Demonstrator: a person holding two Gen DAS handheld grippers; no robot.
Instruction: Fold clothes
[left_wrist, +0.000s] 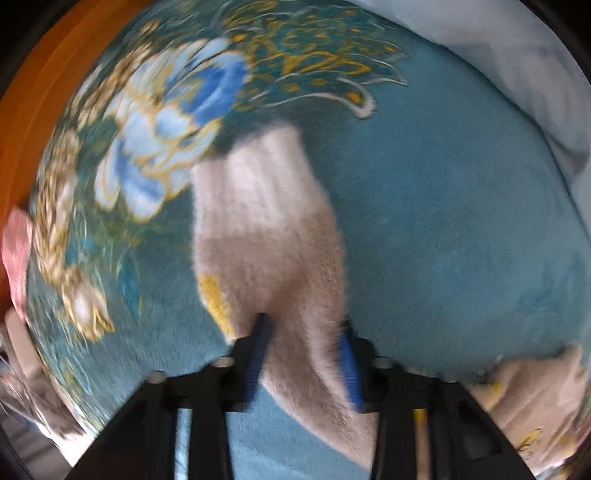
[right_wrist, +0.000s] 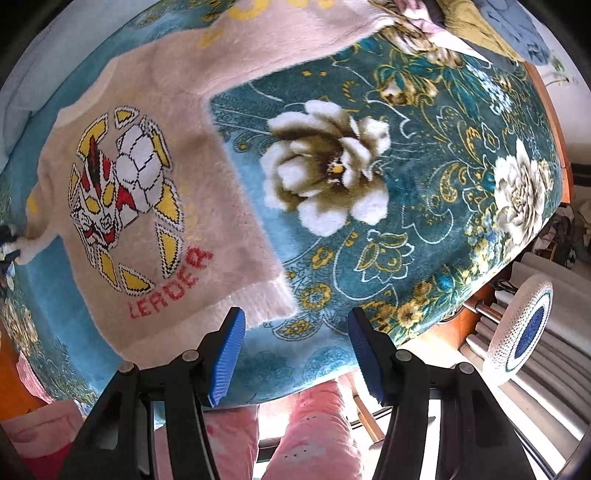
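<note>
Sweater (right_wrist: 155, 206) lies flat on the bed blanket (right_wrist: 424, 258), left half of the right wrist frame. Left hand-held gripper (left_wrist: 304, 328) pinches its sleeve (left_wrist: 266, 221), which runs up-frame; right hand-held gripper (right_wrist: 295, 321), jaws apart, empty, hovers just right of the hem corner.

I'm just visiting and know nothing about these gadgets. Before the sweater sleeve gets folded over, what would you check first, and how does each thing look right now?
1. Left hand-held gripper has the sleeve clamped: ok, fabric sits between its fingers.
2. Right hand-held gripper is free to help: ok, open and empty.
3. Sweater body lies flat on the blanket: ok, printed front faces up.
4. Other sleeve is laid out: cannot tell, it runs out of the picture's top.
5. Hem near the right hand-held gripper is smooth: ok, no bunching visible.
6. Left view is sharp enough to judge: not ok, blurred.
</note>
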